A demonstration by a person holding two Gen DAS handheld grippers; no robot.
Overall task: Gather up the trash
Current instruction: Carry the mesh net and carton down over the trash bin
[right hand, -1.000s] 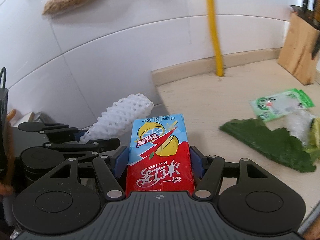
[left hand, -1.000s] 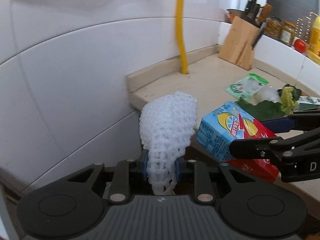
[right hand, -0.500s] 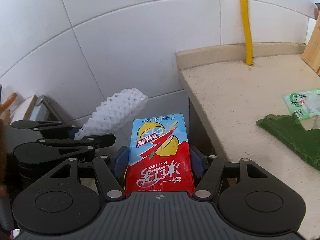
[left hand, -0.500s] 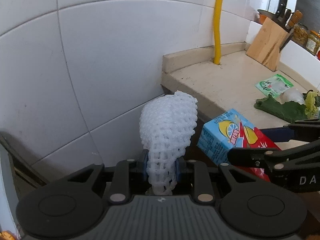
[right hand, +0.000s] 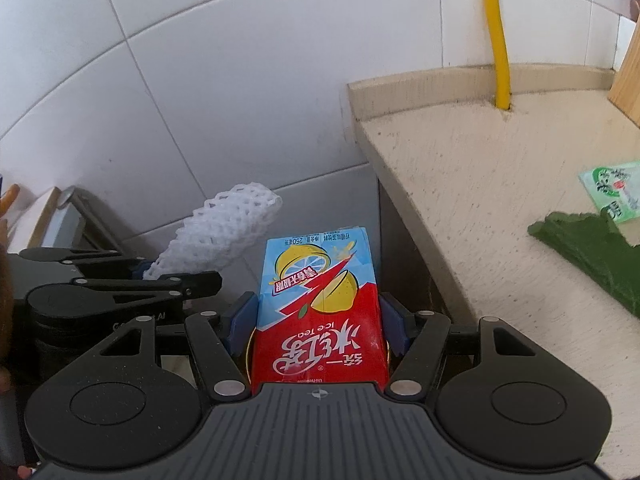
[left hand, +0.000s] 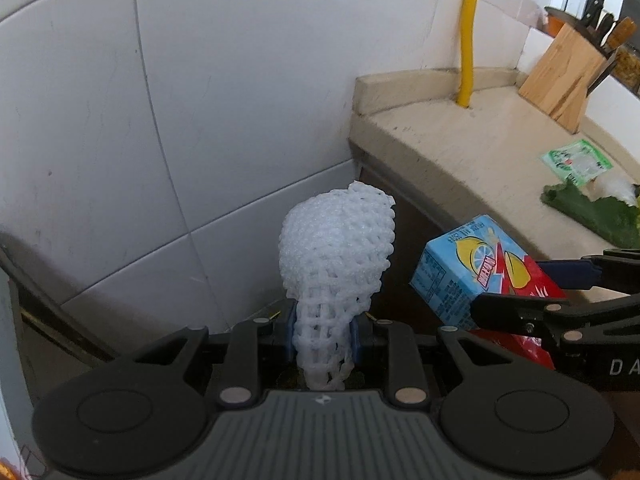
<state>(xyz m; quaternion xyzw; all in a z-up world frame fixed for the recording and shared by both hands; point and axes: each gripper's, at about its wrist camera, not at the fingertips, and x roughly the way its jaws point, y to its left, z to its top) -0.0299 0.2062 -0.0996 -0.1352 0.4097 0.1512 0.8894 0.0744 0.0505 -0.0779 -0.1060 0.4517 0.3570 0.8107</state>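
1. Left gripper (left hand: 323, 338) – pinching one white foam mesh fruit sleeve (left hand: 336, 248), off the beige stone counter (right hand: 480, 168).
2. Right gripper (right hand: 318, 322) – clamping one red-and-blue ice tea carton (right hand: 320, 312).
3. On counter: one green leaf (right hand: 588, 248), one green-white wrapper (right hand: 612, 188).

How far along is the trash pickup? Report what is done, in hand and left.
Done: nothing shows as binned; no bin is clearly in view. In hand: the left gripper is shut on the white foam net, the right gripper on the iced tea carton, both off the end of the counter. Left: the green wrapper and leaf scraps.
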